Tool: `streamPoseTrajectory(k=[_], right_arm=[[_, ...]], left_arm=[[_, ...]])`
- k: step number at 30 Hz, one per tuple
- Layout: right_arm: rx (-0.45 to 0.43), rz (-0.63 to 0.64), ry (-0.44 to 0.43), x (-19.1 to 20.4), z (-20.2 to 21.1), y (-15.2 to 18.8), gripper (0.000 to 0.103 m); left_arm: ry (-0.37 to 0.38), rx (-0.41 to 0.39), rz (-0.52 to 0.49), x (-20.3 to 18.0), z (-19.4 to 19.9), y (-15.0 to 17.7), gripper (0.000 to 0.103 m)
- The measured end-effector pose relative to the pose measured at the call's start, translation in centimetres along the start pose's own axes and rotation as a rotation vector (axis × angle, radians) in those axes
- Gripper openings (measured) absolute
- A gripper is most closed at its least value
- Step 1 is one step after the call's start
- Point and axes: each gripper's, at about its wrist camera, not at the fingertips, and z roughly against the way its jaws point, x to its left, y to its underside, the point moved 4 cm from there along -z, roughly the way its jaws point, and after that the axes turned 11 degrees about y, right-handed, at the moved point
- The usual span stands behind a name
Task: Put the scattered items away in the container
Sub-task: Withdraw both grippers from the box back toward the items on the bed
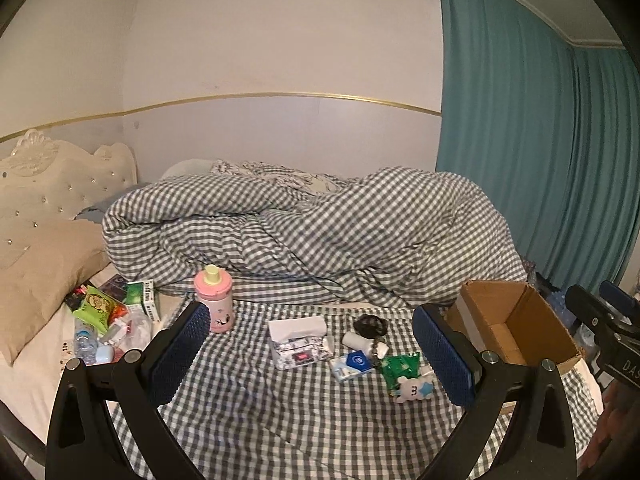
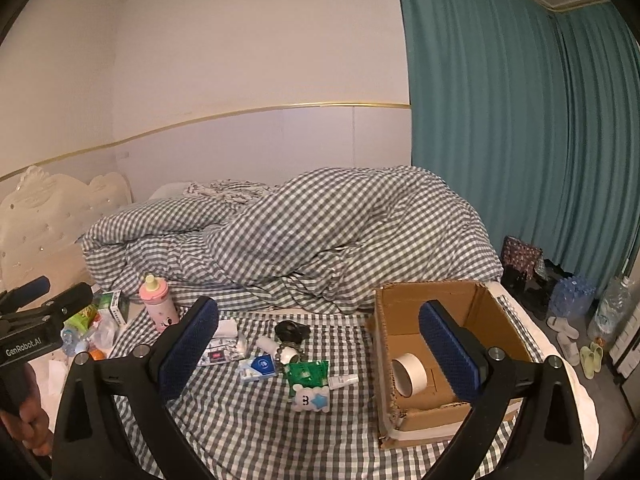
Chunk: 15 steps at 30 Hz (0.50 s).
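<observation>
An open cardboard box [image 2: 496, 320] stands on the checked bedsheet at the right, with a roll of tape [image 2: 410, 374] inside. Scattered left of it lie a green packet [image 2: 308, 374], a white plush toy [image 2: 310, 398], a blue-and-white pack [image 2: 258, 368], a white bottle [image 2: 276, 348], a black item [image 2: 292, 330], a tissue pack [image 1: 298, 342] and a pink bottle [image 1: 214, 304]. My left gripper [image 1: 312, 356] is open above the sheet, holding nothing. My right gripper [image 2: 320, 354] is open too, its right finger in front of the box.
A bunched checked duvet [image 1: 320, 232] fills the bed behind the items. A heap of snack packets and small bottles [image 1: 106, 320] lies by a beige pillow [image 1: 44, 272] at the left. Teal curtains, slippers [image 2: 572, 344] and water bottles are on the floor at the right.
</observation>
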Motion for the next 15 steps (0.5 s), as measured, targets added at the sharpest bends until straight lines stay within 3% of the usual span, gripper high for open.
streamPoseTrajectory(k=[15], right_arm=[[0.021, 0.060, -0.038, 4.4, -0.8, 0.4, 0.103]], left_arm=[[-0.035, 0.010, 0.034, 3.7, -0.1, 0.5, 0.103]])
